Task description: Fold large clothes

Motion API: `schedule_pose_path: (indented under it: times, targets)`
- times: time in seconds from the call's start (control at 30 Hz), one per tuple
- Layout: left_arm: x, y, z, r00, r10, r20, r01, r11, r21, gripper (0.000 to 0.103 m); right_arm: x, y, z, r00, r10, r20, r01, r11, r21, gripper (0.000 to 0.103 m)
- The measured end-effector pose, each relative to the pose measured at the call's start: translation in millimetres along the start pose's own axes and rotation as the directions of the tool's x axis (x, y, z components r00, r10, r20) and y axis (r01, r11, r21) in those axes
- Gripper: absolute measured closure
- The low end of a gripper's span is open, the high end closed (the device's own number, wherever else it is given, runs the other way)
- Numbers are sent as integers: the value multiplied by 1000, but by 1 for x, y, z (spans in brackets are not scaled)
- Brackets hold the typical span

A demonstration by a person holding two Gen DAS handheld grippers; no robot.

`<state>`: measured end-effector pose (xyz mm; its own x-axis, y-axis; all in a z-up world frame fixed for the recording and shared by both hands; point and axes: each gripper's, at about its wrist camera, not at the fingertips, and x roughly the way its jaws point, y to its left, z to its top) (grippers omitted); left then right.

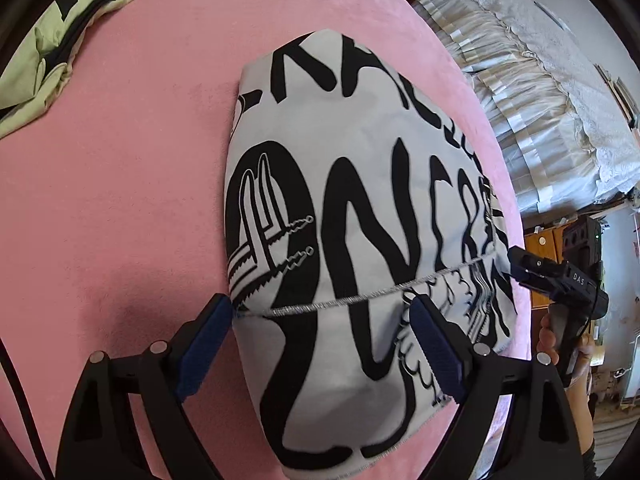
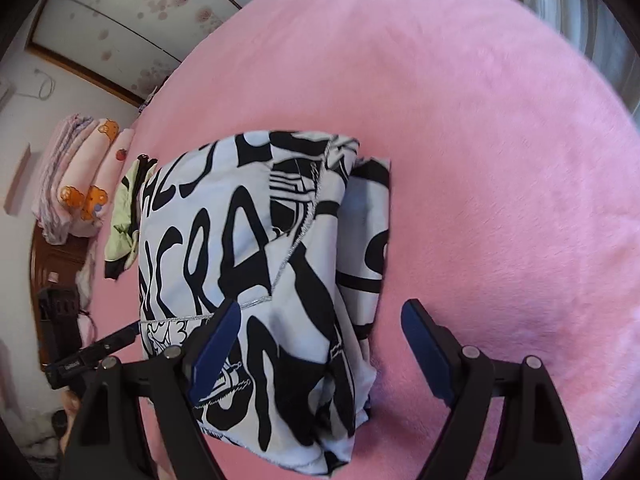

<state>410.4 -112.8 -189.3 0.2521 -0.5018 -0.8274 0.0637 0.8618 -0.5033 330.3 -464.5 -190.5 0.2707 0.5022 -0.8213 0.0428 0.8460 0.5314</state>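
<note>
Jaws of both grippers stand released, with nothing clamped between the pads. Left gripper (image 1: 320, 344): its blue pads straddle the near portion of the folded garment (image 1: 360, 208), the left pad at the garment's left edge beside the silver stitched seam (image 1: 360, 298), the right pad over the printed fabric; whether the pads touch the cloth cannot be told. Folded garment: white with bold black lettering, lying as a compact bundle on the pink blanket (image 1: 120, 200). Green garment (image 1: 52, 48): lying crumpled at the far left of the blanket, well apart from the bundle. Right gripper (image 2: 320, 344): left pad over the bundle's near part, right pad over bare blanket just beside the bundle's right edge. A hand (image 1: 560, 344) holds this gripper's handle at the blanket's right edge
</note>
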Motion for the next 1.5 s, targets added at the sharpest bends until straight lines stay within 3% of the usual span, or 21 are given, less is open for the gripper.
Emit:
schedule_pose_path:
  times: [0.27, 0.4, 0.57, 0.63, 0.77, 0.83, 0.9, 1.0, 1.07, 1.17, 1.33, 1.5]
  targets:
    - [29, 15, 0, 997, -82, 0, 82, 996, -27, 6, 47, 0, -3, 983, 167, -81, -170, 985, -38, 17]
    - [48, 19, 3, 990, -139, -10, 139, 989, -40, 0, 69, 9, -1, 981, 178, -74, -184, 980, -71, 3]
    - [54, 18, 5, 988, -153, -12, 152, 987, -42, 0, 76, 19, 2, 987, 136, -80, -144, 984, -105, 0]
    - [52, 15, 5, 991, -130, -2, 130, 991, -32, 5, 74, 21, 2, 991, 118, -69, -125, 986, -110, 3]
    - [41, -9, 2, 999, -21, 40, 21, 1000, 10, 24, 61, 53, -12, 1000, -15, -10, 13, 979, -203, 31]
    - [29, -22, 0, 998, 18, 65, -21, 999, 41, 41, 51, 69, -17, 998, -61, 22, 64, 970, -233, 45]
    - [16, -38, -1, 995, 49, 88, -55, 995, 78, 50, 39, 88, -24, 995, -90, 53, 101, 963, -248, 64]
    - [-9, -68, -7, 981, 136, 138, -159, 973, 169, 54, 24, 126, -38, 984, -150, 100, 173, 940, -293, 74]
    - [-33, -79, -13, 968, 176, 179, -214, 951, 222, 55, 18, 156, -55, 979, -167, 115, 196, 925, -324, 75]
    - [-76, -72, -19, 961, 193, 199, -240, 938, 248, 55, 11, 190, -75, 979, -160, 128, 196, 918, -345, 76]
    - [-161, -17, -25, 954, 210, 215, -257, 941, 220, 55, 11, 245, -91, 993, -29, 117, 67, 938, -341, 76]
    - [-234, 44, -7, 935, 252, 248, -298, 940, 168, 55, 31, 330, -85, 993, 84, 83, -45, 918, -395, 77]
